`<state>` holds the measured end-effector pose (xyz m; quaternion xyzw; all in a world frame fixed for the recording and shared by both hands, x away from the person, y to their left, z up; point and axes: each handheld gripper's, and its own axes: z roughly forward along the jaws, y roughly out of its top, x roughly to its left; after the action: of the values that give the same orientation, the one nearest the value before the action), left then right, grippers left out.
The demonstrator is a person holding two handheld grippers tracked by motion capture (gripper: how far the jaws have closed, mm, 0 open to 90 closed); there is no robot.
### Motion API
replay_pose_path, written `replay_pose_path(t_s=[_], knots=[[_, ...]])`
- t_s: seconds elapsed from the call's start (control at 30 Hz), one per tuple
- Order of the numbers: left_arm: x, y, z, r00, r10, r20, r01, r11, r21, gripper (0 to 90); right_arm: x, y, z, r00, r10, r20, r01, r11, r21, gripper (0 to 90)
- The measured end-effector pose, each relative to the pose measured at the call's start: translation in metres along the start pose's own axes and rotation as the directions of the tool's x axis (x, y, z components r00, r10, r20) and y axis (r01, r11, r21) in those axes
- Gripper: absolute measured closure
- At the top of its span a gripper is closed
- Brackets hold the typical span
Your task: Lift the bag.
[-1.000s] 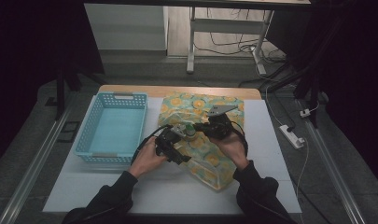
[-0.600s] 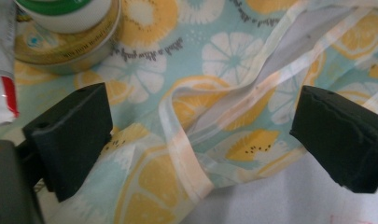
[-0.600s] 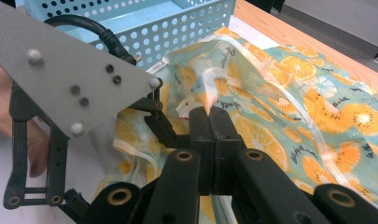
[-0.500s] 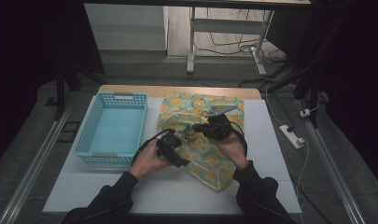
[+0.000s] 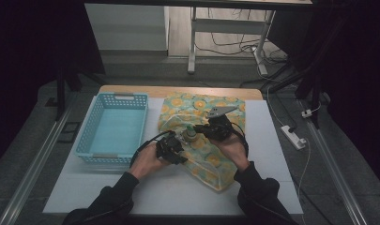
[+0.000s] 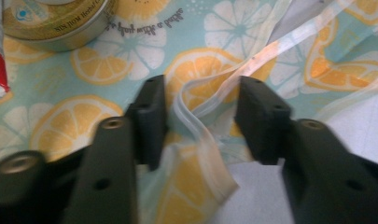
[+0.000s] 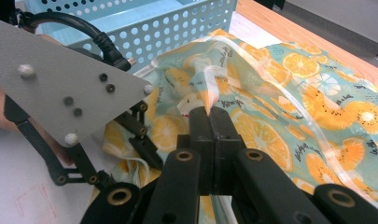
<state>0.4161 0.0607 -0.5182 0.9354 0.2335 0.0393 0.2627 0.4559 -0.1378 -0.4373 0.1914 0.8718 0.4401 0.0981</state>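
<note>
High view: both grippers have closed in toward each other since a second ago at the centre of the orange-slice printed plastic bag [image 5: 204, 136], which lies mid-table right of the light blue perforated basket [image 5: 113, 129]. Left gripper [image 6: 200, 116] straddles the bag's rim, jaws apart; right gripper [image 7: 209, 122] pinches the pale edge strip [image 7: 213, 84] shut. Looks like they're opening the bag.

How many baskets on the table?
1: a light blue perforated plastic basket on the table's left half, beside the citrus-print fabric bag. Its wall also shows in the right gripper view.
</note>
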Motion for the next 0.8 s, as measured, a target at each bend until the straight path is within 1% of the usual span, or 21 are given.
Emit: replay_pose_path(t_s=[0.07,0.17,0.27,0.4,0.5,0.6,0.67,0.7,0.8], knots=[[-0.002,0.0,0.0,0.9999,0.01,0.007,-0.01,0.9999,0.002,68.7,0.0,0.0,0.0,1.0,0.0,0.0,0.0,1.0,0.002,90.0],[-0.005,0.0,0.0,0.9998,0.019,0.004,-0.019,0.9998,0.005,78.7,0.0,-0.001,0.001,1.0,0.0,-0.001,0.0,1.0,0.006,90.0],[-0.008,0.001,0.0,0.9993,0.034,-0.012,-0.034,0.9994,0.01,87.6,0.0,-0.001,0.001,1.0,-0.001,-0.003,0.001,1.0,0.009,90.0],[-0.011,0.002,0.0,0.9985,0.042,-0.036,-0.042,0.9991,0.007,89.0,0.0,-0.001,0.001,1.0,0.0,-0.005,0.0,1.0,0.01,90.0],[-0.014,0.003,-0.001,0.9966,0.054,-0.063,-0.054,0.9986,0.003,89.1,-0.001,-0.001,0.0,1.0,0.001,-0.004,-0.001,0.9999,0.01,90.0],[-0.015,0.005,-0.005,0.9974,0.044,-0.056,-0.045,0.9989,-0.012,89.1,-0.002,0.0,-0.002,1.0,0.002,-0.003,-0.002,1.0,0.005,90.0],[-0.016,0.007,-0.009,0.9968,0.043,-0.067,-0.044,0.9989,-0.017,89.1,-0.002,0.0,-0.003,1.0,0.003,-0.004,-0.003,1.0,0.001,90.0],[-0.017,0.008,-0.012,0.9969,0.037,-0.07,-0.039,0.999,-0.02,89.1,-0.002,0.001,-0.004,1.0,0.003,-0.002,-0.003,1.0,-0.001,90.0],[-0.018,0.011,-0.02,0.9982,-0.01,-0.059,0.007,0.9985,-0.054,89.1,-0.003,0.001,-0.005,1.0,0.004,-0.002,-0.004,1.0,-0.001,90.0]])
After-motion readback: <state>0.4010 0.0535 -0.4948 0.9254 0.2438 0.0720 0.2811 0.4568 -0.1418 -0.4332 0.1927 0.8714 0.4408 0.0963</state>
